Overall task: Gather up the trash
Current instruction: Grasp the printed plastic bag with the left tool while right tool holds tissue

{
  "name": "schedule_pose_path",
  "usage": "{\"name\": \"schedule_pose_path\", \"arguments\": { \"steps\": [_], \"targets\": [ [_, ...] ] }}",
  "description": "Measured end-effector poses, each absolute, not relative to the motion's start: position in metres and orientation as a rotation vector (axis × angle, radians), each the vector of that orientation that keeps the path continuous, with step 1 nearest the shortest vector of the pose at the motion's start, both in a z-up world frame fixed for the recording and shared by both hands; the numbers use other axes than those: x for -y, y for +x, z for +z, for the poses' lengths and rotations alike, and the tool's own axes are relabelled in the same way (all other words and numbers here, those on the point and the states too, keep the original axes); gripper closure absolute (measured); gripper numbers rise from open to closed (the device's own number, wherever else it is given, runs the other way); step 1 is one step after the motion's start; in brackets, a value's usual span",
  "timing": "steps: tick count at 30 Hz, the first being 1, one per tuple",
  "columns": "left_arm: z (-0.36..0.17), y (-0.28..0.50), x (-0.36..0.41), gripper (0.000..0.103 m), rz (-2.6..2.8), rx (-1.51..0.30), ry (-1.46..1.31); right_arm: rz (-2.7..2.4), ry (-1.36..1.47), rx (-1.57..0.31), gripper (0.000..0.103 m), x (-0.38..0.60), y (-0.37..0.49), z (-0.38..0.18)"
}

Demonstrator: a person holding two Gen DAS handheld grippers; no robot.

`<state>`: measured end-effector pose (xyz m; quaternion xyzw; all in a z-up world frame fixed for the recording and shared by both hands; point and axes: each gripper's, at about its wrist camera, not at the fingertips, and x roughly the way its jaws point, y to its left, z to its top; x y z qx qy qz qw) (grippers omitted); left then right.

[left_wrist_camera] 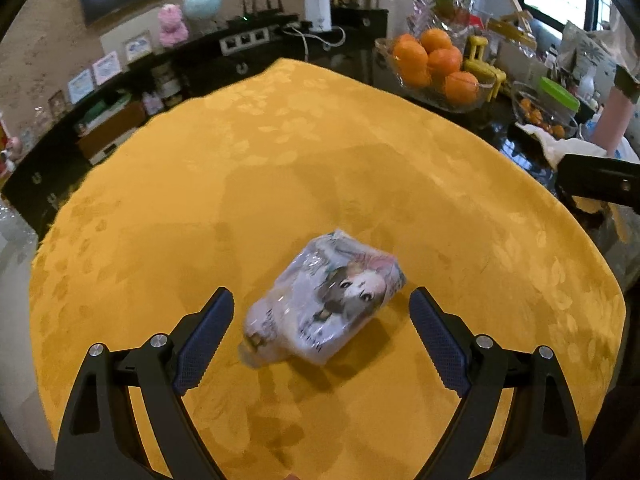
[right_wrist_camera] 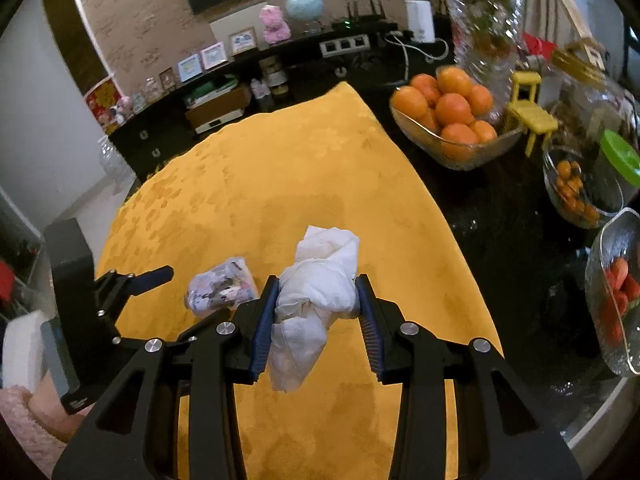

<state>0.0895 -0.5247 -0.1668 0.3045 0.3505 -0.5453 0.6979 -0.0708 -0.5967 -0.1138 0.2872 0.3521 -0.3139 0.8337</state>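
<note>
A crumpled plastic wrapper with a printed cartoon face (left_wrist_camera: 324, 300) lies on the yellow tablecloth (left_wrist_camera: 280, 168). My left gripper (left_wrist_camera: 322, 300) is open, its two fingers on either side of the wrapper and apart from it. In the right wrist view the wrapper (right_wrist_camera: 222, 288) lies left of my right gripper (right_wrist_camera: 316, 292), which is shut on a wad of white tissue (right_wrist_camera: 316, 288) and holds it above the cloth (right_wrist_camera: 280, 184). The left gripper (right_wrist_camera: 160, 304) shows at the left there.
A glass bowl of oranges (right_wrist_camera: 448, 120) stands on the dark table right of the cloth, with a small yellow toy chair (right_wrist_camera: 528, 112), a bowl of small fruit (right_wrist_camera: 576, 188) and a dish of strawberries (right_wrist_camera: 616, 292). A dark sideboard (left_wrist_camera: 120, 92) runs behind.
</note>
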Motion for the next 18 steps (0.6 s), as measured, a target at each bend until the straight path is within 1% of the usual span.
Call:
{"name": "schedule_pose_path", "arguments": {
  "steps": [3,5,7,9,11,12,14,18],
  "targets": [
    [-0.175,0.087,0.534,0.019,-1.232,-0.823,0.703,-0.663,0.627,-0.751,0.065,0.600,-0.073,-0.116],
    [-0.180,0.087,0.537,0.037,-1.252,-0.851,0.701,-0.659,0.629,-0.753,0.065,0.600,-0.073,-0.117],
    [-0.181,0.087,0.536,0.040,-1.256,-0.862,0.679,-0.657,0.630,-0.756,0.065,0.601,-0.074,-0.118],
    [-0.181,0.086,0.535,0.044,-1.261,-0.862,0.668,-0.658,0.634,-0.760,0.065,0.602,-0.075,-0.119],
    [-0.179,0.086,0.535,0.055,-1.269,-0.868,0.648,-0.659,0.644,-0.766,0.065,0.603,-0.076,-0.121],
    [-0.178,0.085,0.535,0.058,-1.273,-0.873,0.637,-0.658,0.649,-0.768,0.065,0.602,-0.077,-0.122],
    [-0.177,0.084,0.535,0.063,-1.283,-0.880,0.623,-0.660,0.653,-0.768,0.065,0.603,-0.077,-0.122],
    [-0.176,0.080,0.532,0.067,-1.281,-0.876,0.611,-0.661,0.651,-0.769,0.065,0.603,-0.077,-0.122]
  ]
}}
